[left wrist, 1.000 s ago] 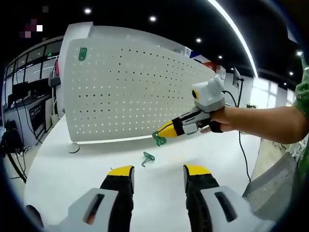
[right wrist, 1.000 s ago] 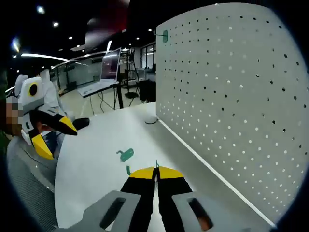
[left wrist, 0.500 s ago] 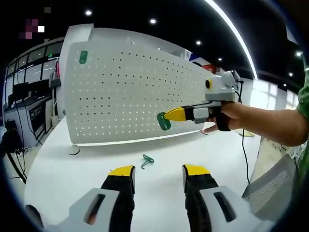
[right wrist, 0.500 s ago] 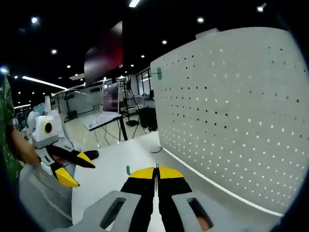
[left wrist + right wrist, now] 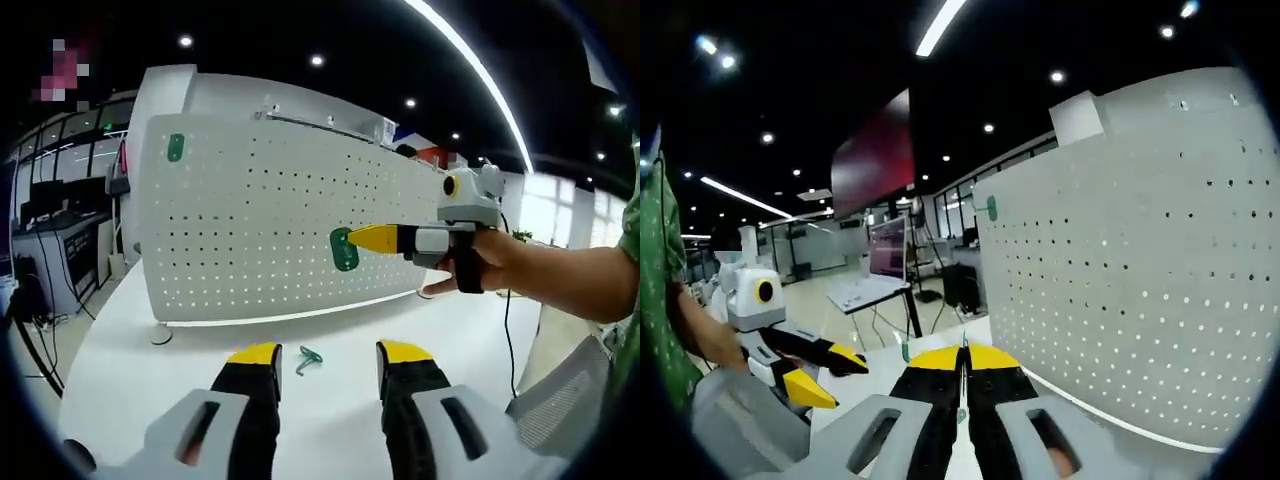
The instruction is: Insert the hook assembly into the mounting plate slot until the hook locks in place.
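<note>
A white pegboard (image 5: 270, 215) stands upright on the white table (image 5: 130, 375), with one green hook (image 5: 176, 148) mounted near its top left corner. My right gripper (image 5: 354, 239) comes in from the right, shut on a second green hook (image 5: 344, 253) held in front of the board at mid height. A third green hook (image 5: 308, 358) lies on the table just beyond my left gripper (image 5: 328, 354), which is open with nothing in it. In the right gripper view, the right gripper (image 5: 962, 357) is shut, a green sliver (image 5: 905, 351) shows beside its tips, the pegboard (image 5: 1140, 300) fills the right, and the left gripper (image 5: 827, 373) stands open.
A person's hand and forearm (image 5: 540, 275) carry the right gripper. A grey mesh chair (image 5: 580, 385) is at the lower right. A black cable (image 5: 505, 325) runs over the table's right side. Desks with monitors (image 5: 50, 215) stand beyond the left edge.
The right gripper has risen from near the table to mid height of the pegboard, carrying its green hook and turning level. The left gripper stays open; the loose hook has not moved.
</note>
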Motion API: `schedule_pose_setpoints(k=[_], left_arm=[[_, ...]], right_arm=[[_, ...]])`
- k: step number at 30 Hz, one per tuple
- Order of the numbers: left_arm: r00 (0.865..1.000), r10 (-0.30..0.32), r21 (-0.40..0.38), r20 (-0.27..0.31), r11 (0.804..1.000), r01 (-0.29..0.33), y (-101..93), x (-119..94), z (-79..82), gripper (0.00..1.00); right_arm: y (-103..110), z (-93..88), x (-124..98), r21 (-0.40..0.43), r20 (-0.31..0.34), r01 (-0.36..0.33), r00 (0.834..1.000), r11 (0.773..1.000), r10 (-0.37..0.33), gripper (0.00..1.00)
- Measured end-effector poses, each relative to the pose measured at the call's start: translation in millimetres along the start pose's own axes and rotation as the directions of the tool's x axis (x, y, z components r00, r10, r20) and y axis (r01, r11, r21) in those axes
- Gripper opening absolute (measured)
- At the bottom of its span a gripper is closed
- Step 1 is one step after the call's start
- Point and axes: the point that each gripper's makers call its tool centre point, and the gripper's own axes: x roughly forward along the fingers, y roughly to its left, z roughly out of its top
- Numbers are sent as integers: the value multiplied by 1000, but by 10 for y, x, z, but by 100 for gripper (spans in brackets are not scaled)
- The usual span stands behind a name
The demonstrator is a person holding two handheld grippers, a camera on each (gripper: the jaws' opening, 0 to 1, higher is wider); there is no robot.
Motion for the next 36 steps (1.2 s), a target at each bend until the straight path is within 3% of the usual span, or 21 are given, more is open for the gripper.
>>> schedule_pose_setpoints(k=[15,27,36], left_arm=[[990,-2,58,144,998,-6,-119,-66,703,37],[978,-9,94,207,996,-11,-201,-55,1035,36],[972,-6,112,236,994,-21,-221,-48,1160,33]], right_arm=[[221,276,25,-8,75,-17,997,1000,17,0],[365,557,-30,-41,125,-21,992,999,26,0],[505,678,-41,-40,151,-30,988,999,35,0]])
